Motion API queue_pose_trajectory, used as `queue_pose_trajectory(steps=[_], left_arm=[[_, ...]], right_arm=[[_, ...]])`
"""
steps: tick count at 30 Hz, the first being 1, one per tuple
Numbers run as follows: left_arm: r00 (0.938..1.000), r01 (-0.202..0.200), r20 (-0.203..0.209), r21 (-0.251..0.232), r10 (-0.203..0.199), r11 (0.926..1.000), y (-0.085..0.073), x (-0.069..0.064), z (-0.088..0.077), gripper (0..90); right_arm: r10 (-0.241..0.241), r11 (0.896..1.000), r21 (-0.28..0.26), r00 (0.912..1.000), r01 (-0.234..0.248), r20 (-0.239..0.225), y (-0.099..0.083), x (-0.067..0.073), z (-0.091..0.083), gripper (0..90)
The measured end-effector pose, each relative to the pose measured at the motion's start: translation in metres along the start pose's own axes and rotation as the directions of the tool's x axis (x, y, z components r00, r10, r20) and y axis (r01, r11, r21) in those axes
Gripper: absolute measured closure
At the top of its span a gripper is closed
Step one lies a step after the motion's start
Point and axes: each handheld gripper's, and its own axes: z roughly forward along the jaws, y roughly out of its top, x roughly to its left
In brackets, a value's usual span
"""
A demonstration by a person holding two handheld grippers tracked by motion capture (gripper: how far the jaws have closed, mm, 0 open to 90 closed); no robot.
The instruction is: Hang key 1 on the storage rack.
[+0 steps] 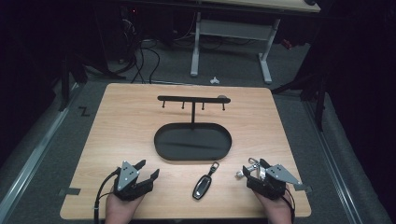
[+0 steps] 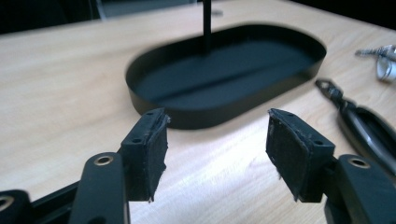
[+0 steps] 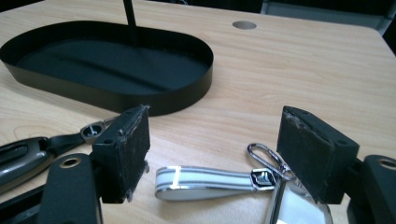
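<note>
A black oval tray (image 1: 163, 140) stands mid-table, with a post rising from it to a hook bar (image 1: 192, 99). A black key fob (image 1: 204, 185) with a clip lies on the wood in front of the tray. A silver keychain (image 3: 205, 179) with a white strap and a carabiner lies flat at the front right. My right gripper (image 3: 215, 135) is open, its jaws on either side of that keychain without touching it. My left gripper (image 2: 217, 135) is open and holds nothing; it points at the tray (image 2: 224, 70) from the front left. The fob (image 2: 364, 126) lies to its right.
The wooden table (image 1: 121, 121) has a round cable hole (image 3: 244, 24) at the back right. Both hands rest near the front edge. Beyond the table are another desk's white legs (image 1: 195, 46) and cables on the grey floor.
</note>
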Motion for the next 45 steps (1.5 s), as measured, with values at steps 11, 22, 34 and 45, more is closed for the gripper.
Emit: queue_pose_trajectory(steps=[11,22,34,45], left_arm=[[0.9994,-0.003,0.033,0.004,0.003,1.0,0.011,-0.009,0.014,38.1],[0.9988,0.031,-0.039,0.031,-0.03,0.9991,-0.007,0.012,-0.009,35.7],[0.9997,0.009,-0.025,0.039,-0.008,0.9992,-0.021,0.026,-0.017,34.3],[0.9974,0.031,-0.066,0.024,-0.03,0.9992,-0.028,0.029,-0.028,30.8]], right_arm=[[-0.013,1.0,0.028,0.9999,0.013,-0.005,-0.013,-0.004,-0.015,26.8],[-0.016,0.997,0.076,0.9993,0.018,-0.034,-0.016,0.002,-0.014,22.5],[-0.095,0.989,0.099,0.986,0.109,-0.137,-0.006,0.047,0.007,28.0],[-0.098,0.985,0.118,0.9648,0.13,-0.244,0.002,0.099,0.028,24.8]])
